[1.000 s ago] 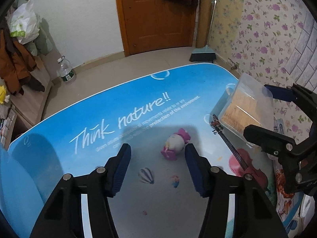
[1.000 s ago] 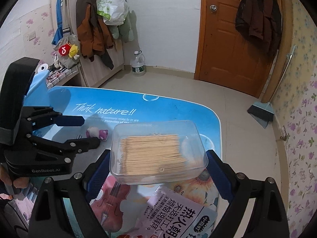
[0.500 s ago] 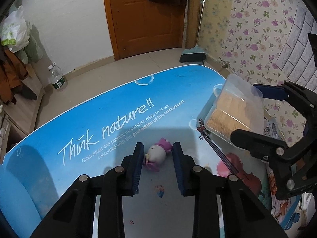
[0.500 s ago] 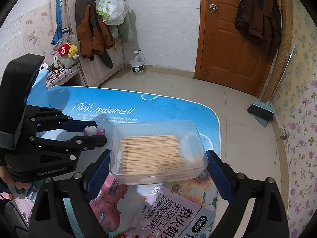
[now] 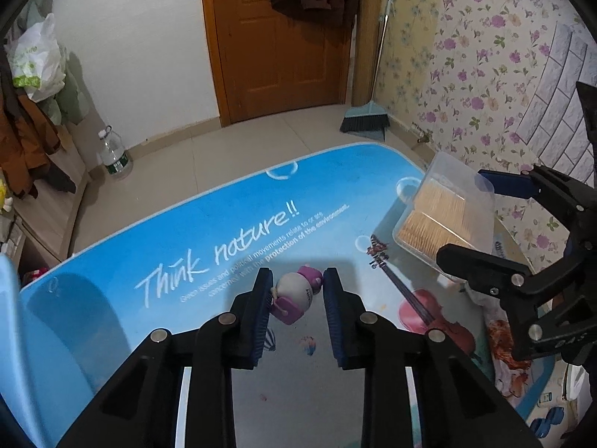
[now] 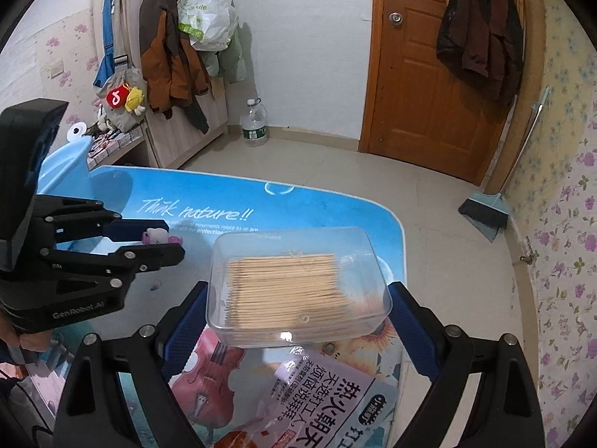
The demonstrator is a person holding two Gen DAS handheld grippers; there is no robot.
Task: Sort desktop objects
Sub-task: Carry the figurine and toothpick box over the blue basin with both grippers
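- A clear plastic box [image 6: 298, 283] is the landmark here; it is filled with one neat layer of thin wooden sticks [image 6: 287, 287], all lying parallel.
- The right gripper [image 6: 298, 317] is clamped on this box, one blue pad pressed to each short end, and the box appears lifted above the blue table mat [image 6: 317, 209].
- Just under the box's near edge lies a printed snack packet [image 6: 328, 399] with Chinese lettering, resting flat on the mat.
- To the left of the box, a small pink-and-white toy figure [image 5: 296, 293] sits between the blue pads of the left gripper [image 5: 296, 298].
- The left pad touches the toy; a thin gap shows at the right pad, so whether the grip is firm cannot be told.
- Whether the toy rests on the mat cannot be told.
- Far left of the box, a light-blue plastic bin [image 6: 65, 168] stands at the mat's edge; its contents are hidden.
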